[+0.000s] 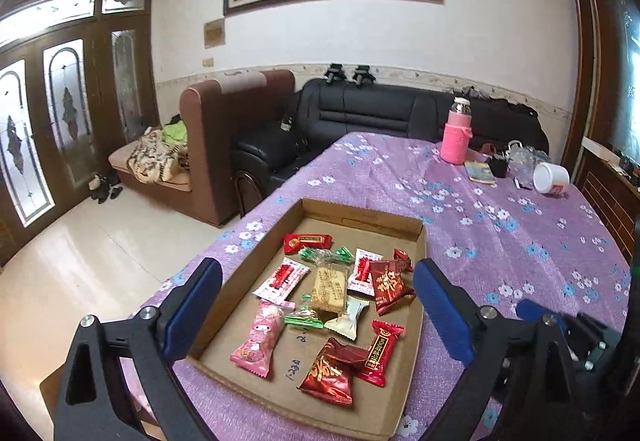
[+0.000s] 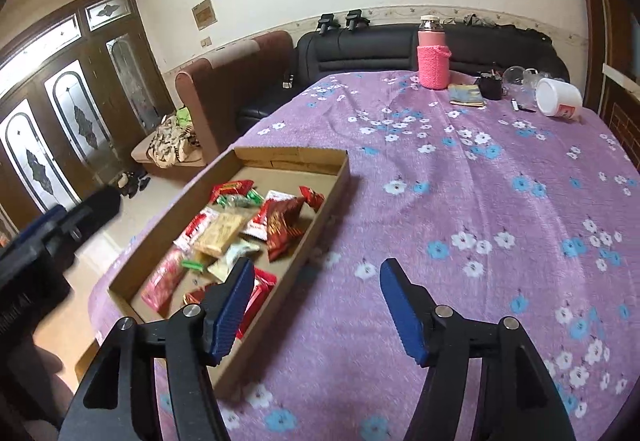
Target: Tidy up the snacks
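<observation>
A shallow cardboard tray (image 1: 418, 241) lies on the purple flowered tablecloth and holds several wrapped snacks: red packets (image 1: 390, 285), a pink packet (image 1: 260, 341), a tan biscuit bar (image 1: 329, 287), green-ended candies (image 1: 326, 255). My left gripper (image 1: 318, 293) is open and empty, its blue pads spread over the tray. My right gripper (image 2: 316, 281) is open and empty, hovering over the cloth just right of the tray (image 2: 340, 177). The right gripper also shows in the left wrist view (image 1: 568, 325), and the left gripper in the right wrist view (image 2: 48, 237).
At the table's far end stand a pink bottle (image 1: 457, 137), a tipped white cup (image 1: 552, 179), a small book (image 1: 480, 172) and small clutter. A black sofa (image 1: 360, 113) and brown sofa (image 1: 224, 129) lie beyond. The table's left edge drops to tiled floor.
</observation>
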### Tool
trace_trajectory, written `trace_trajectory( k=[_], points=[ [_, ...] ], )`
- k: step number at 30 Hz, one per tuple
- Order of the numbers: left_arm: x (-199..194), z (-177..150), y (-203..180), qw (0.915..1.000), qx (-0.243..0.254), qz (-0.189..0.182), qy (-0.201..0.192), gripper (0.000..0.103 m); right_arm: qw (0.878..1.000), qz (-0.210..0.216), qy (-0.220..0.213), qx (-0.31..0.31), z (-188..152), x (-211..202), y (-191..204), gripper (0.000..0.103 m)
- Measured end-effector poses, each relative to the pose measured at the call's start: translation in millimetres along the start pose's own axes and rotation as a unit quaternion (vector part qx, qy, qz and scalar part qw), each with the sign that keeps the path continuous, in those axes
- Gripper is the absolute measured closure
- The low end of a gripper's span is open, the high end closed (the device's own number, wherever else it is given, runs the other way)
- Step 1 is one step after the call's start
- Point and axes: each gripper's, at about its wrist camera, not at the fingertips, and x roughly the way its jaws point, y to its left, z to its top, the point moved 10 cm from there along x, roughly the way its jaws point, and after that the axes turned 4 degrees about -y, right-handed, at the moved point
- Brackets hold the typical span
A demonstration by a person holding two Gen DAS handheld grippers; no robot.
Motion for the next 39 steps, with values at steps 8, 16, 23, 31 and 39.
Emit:
trace_trajectory(
  k=[8, 16, 23, 31, 39],
  points=[
    [-19, 4, 2, 0.9997, -0.011, 0.017, -0.015, 0.001, 1.0, 0.011, -0.001, -0.013, -14, -15, 10, 0.032],
    [-21, -6, -8, 1.0, 0.002, 0.008, 0.0, 0.001, 1.0, 0.008, 0.002, -0.012, -23, -18, 12, 0.03],
    [-11, -26, -15, 0.9995, 0.002, -0.006, 0.031, 0.001, 1.0, -0.001, 0.009, -0.005, -34, -16, 3, 0.029],
    [5, -49, -23, 0.9971, -0.007, -0.023, 0.073, 0.001, 1.0, -0.007, 0.021, 0.004, -42, -11, -6, 0.029],
    [-4, -41, -14, 0.9991, -0.028, -0.003, 0.031, 0.001, 1.0, -0.015, 0.022, 0.002, -44, -9, -16, 0.029]
  ],
)
